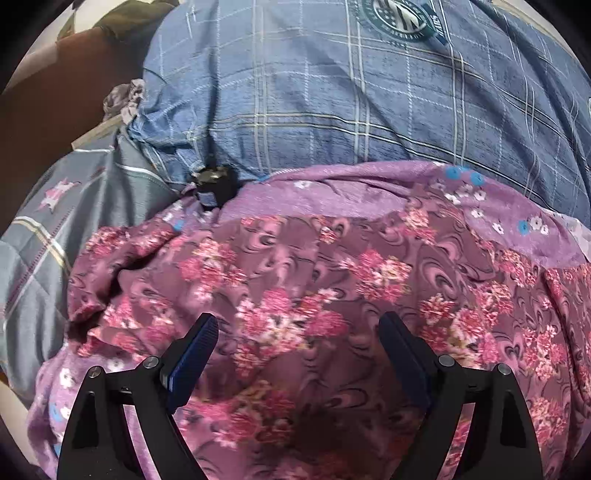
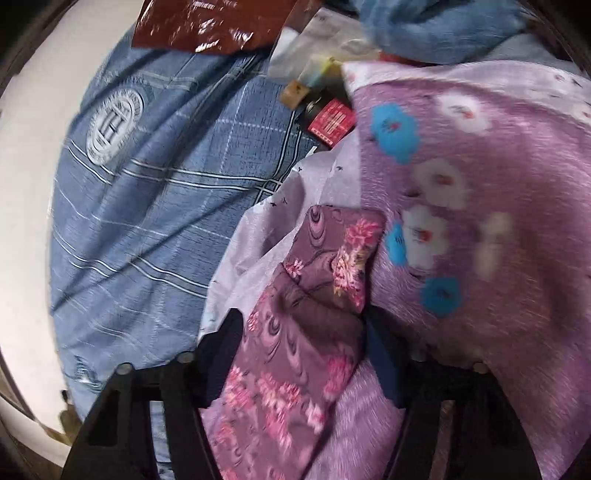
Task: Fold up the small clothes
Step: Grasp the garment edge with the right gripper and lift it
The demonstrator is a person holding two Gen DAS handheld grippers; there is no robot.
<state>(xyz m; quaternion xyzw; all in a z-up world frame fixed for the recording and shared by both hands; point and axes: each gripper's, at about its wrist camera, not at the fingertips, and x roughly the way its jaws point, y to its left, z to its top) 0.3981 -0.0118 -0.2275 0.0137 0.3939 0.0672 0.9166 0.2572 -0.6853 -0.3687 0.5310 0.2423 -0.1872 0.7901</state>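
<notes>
A small maroon garment with pink flowers [image 1: 295, 266] lies crumpled on a purple flowered sheet [image 1: 351, 192]. My left gripper [image 1: 298, 318] hovers just over it, jaws wide open with nothing between the pads. In the right wrist view, a corner strip of the same maroon garment [image 2: 317, 266] runs up between the fingers of my right gripper [image 2: 301, 314]. The jaws stand partly apart around that cloth, and the blurred frame shows no firm pinch. The purple sheet [image 2: 480, 184] lies to the right of it.
Blue plaid bedding with a round crest [image 1: 332, 92] [image 2: 147, 203] lies behind the garment. A small black object [image 1: 216, 184] sits at the sheet's edge, and a grey quilt [image 1: 37, 240] lies at the left. A red packet [image 2: 332, 120], a shiny dark red bag [image 2: 207, 26] and a blue cloth [image 2: 443, 26] lie farther back.
</notes>
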